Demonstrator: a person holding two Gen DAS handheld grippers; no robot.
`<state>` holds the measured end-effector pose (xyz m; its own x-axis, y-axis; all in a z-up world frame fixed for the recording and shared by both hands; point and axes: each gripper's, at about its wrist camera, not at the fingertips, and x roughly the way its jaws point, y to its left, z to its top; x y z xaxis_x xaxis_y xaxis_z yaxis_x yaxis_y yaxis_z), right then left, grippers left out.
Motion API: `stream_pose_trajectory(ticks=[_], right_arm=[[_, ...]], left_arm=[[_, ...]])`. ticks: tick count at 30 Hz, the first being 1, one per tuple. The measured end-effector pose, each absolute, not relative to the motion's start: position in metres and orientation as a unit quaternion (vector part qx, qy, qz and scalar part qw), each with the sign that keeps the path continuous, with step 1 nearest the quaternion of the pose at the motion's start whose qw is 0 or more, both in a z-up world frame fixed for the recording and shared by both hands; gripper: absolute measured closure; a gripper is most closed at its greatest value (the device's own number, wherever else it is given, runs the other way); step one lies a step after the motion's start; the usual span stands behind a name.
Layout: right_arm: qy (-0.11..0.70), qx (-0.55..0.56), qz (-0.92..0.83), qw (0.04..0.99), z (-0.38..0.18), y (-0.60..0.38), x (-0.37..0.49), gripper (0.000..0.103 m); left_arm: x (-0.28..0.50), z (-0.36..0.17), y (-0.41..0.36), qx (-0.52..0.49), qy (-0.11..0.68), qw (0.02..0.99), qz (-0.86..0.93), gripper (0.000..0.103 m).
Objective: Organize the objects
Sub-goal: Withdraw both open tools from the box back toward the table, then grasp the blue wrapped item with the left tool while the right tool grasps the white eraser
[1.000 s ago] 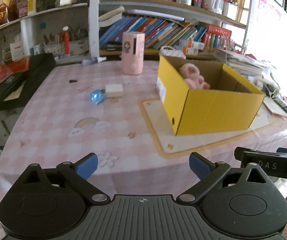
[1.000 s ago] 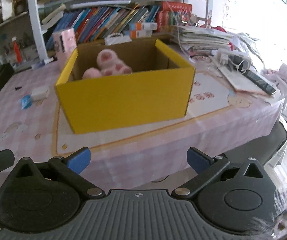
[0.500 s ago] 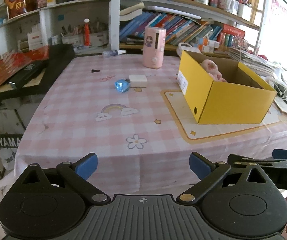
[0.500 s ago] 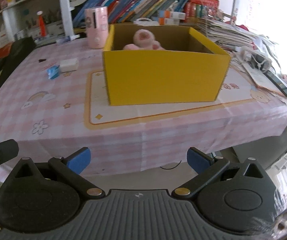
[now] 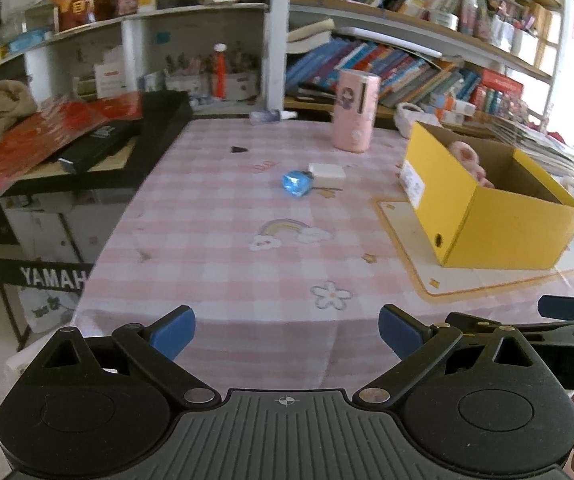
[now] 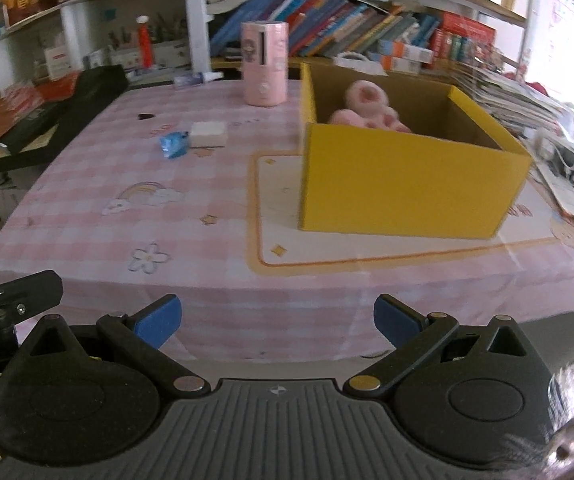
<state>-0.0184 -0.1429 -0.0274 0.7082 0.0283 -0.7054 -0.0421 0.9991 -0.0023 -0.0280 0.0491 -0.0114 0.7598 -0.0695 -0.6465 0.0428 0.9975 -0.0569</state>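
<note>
Currently between picks: left claw and right claw both spread wide, empty, short of tabletop edge. Plush toy sits in yellow box. Likely next: reach for blue packet beside white block.

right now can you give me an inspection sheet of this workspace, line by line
surface: table under a pink checked cloth with a printed mat under the box
job's things: yellow box open on the mat, pink plush toy inside it; blue wrapped item and white block side by side on the cloth; pink canister upright at the far edge
clutter: small tube and a black scrap on the cloth; papers stacked right of the box
grippers: left gripper and right gripper both open, holding nothing, off the near table edge
cables: tangle of cords on the papers
surroundings: bookshelves behind; black keyboard case on the left
</note>
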Motion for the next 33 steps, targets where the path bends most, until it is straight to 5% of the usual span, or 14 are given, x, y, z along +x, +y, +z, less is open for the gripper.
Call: stream_pose_trajectory(ticks=[21, 28, 33], right_arm=[[0.388, -0.022, 0.067, 0.919, -0.034, -0.112, 0.043, 0.004], [0.388, -0.034, 0.078, 0.918, -0.037, -0.106, 0.084, 0.035], [0.383, -0.014, 0.085, 0.92, -0.035, -0.107, 0.117, 0.042]], left_arm=[[0.017, -0.017, 0.072, -0.033, 0.35, 0.936, 0.008, 0.003], [0.05, -0.022, 0.076, -0.052, 0.355, 0.933, 0.005, 0.003], [0.08, -0.024, 0.078, -0.055, 0.36, 0.931, 0.012, 0.003]])
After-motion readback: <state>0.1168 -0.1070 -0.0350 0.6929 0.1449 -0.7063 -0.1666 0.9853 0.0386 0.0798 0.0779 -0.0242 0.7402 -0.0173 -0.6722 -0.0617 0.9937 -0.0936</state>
